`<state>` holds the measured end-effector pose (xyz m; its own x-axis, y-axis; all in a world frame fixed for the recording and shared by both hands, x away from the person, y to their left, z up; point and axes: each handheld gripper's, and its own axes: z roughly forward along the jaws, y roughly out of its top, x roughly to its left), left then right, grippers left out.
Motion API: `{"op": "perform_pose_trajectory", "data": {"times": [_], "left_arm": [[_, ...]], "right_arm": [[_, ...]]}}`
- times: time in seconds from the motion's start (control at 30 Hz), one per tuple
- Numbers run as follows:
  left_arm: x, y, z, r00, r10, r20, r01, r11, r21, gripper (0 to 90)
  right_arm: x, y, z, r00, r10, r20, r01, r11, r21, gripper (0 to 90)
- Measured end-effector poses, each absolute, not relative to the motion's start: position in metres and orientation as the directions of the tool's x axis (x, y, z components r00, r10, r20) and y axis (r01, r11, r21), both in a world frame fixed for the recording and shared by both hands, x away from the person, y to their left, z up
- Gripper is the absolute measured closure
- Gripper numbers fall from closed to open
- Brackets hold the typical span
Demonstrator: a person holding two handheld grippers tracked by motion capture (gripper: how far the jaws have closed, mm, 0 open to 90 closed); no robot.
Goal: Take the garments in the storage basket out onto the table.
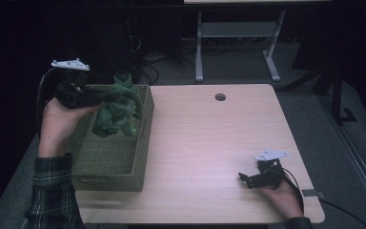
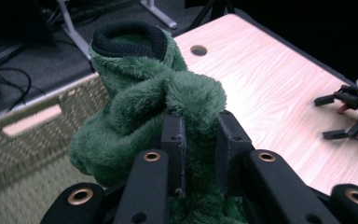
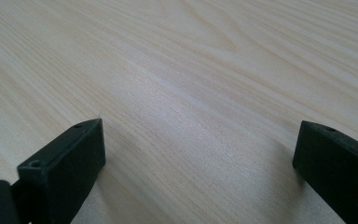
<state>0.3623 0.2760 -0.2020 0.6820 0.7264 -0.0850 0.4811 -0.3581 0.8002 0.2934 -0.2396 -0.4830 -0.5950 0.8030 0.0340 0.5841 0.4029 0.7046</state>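
The left gripper (image 2: pixel 200 154), upper left of the high view, pinches the green fleece garment (image 1: pixel 118 107) above the woven basket (image 1: pixel 109 164); soft, light, floppy, best grabbed by a bunched fold.

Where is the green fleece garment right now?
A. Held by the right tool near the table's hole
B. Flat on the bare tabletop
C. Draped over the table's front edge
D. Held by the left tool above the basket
D: the left tool is clamped on the green fleece garment, which hangs above the basket; the right tool rests open on the table.
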Motion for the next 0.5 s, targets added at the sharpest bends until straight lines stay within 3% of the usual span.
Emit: {"op": "perform_pose_trajectory", "data": {"times": [0.5], "left_arm": [[0.363,0.207,-0.19,0.769,0.636,-0.055,0.404,-0.419,0.813,75.5]], "right_arm": [[0.293,-0.239,-0.483,-0.593,0.804,0.037,0.587,0.401,0.703,1.9]]}}
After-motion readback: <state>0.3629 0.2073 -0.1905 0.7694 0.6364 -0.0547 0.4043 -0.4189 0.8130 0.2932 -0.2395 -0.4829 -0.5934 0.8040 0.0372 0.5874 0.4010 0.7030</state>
